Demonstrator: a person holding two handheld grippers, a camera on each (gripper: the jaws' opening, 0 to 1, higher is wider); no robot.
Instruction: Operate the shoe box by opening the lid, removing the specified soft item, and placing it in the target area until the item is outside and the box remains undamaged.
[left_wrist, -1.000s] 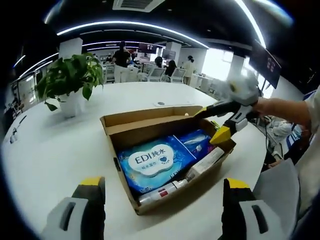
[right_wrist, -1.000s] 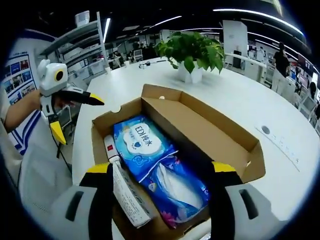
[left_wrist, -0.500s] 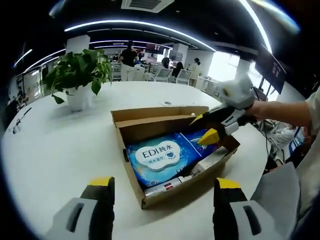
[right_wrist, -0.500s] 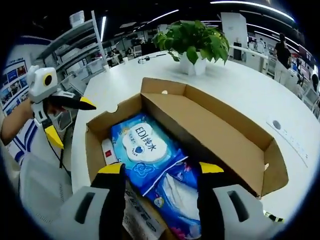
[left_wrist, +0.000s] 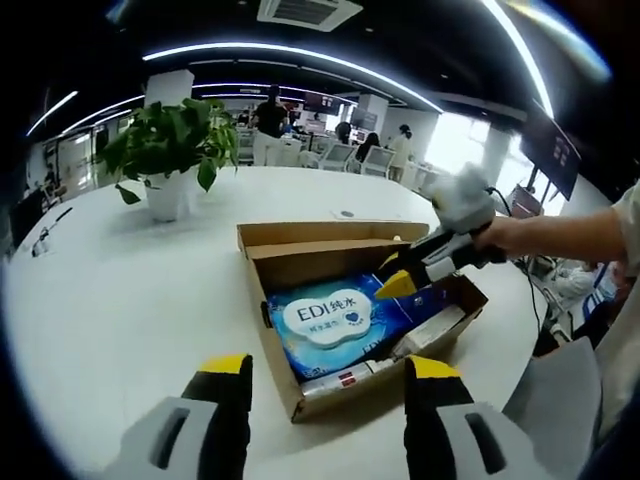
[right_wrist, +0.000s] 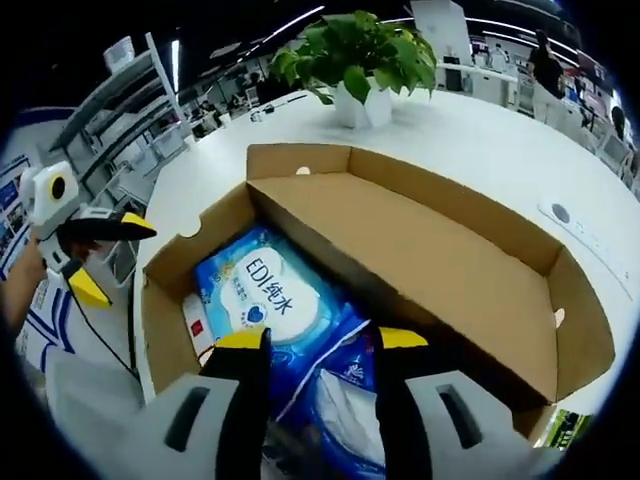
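Right claw (right_wrist: 312, 340) (jaws parted) over blue wipes pack (right_wrist: 262, 295) in shoe box (right_wrist: 430, 265)

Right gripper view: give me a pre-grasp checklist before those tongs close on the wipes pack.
1. Lid open: ok, the brown cardboard shoe box has its lid folded back.
2. Soft item exposed: ok, the blue EDI wipes pack lies uncovered on top.
3. Right tongs open: ok, jaws apart just above the packs.
4. Left tongs clear of the box: ok, open, held in front of its near wall.
5. White tube out of the grasp: cannot tell, it lies alongside the pack.
6. Box undamaged: ok, no tears visible.
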